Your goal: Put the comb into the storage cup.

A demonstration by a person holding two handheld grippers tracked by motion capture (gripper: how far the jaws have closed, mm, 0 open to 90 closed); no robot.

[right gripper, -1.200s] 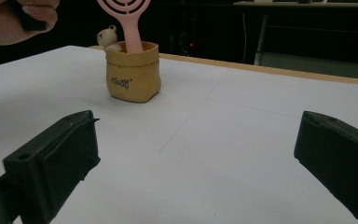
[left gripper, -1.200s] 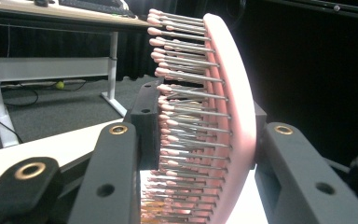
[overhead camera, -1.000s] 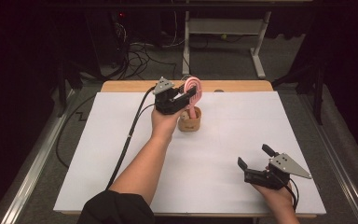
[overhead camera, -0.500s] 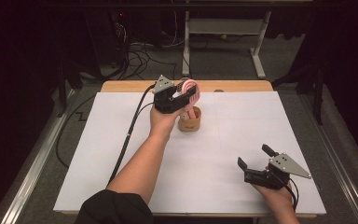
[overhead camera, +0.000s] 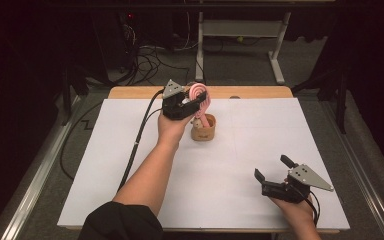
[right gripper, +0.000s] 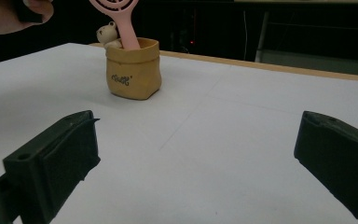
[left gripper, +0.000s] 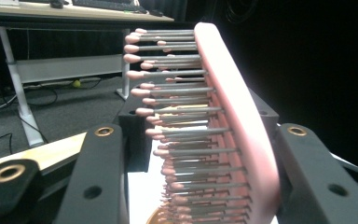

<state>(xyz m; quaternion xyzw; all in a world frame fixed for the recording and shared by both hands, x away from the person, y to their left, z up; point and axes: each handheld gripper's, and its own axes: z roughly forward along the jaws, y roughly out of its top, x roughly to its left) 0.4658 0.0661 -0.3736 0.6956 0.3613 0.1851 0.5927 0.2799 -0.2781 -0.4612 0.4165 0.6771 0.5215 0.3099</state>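
Left gripper (overhead camera: 192,102) is up at the far side of the white-covered table (overhead camera: 130,165), w/ the pink plastic hairbrush (overhead camera: 200,100) sitting right btwn its black jaws. Those jaws have just been opening a touch; they stand narrow, and in the left gripper view the brush's pink back (left gripper: 242,126) lies against the right-hand jaw while the bristle tips (left gripper: 142,112) point toward the left-hand jaw, w/ a sliver of space showing there, so can't tell if the pads actually press on it. Brush stands nearly upright, head up top, handle running down into the small tan paper-bag-shaped holder (overhead camera: 203,129), which sits on the table just beside the left hand, toward the far middle of the sheet. In the right gripper view the holder (right gripper: 133,70) shows dark lettering on its front, the pink handle (right gripper: 128,32) rises out of its mouth, and a small cream bear-like figure (right gripper: 106,35) pokes up at the rim beside the handle. Right gripper (overhead camera: 275,174) rests low at the near right of the table, well apart from holder & brush, jaws spread wide w/ nothing btwn them, pointing across the sheet toward the holder. Black cable (overhead camera: 137,137) trails from the left gripper back along the forearm.
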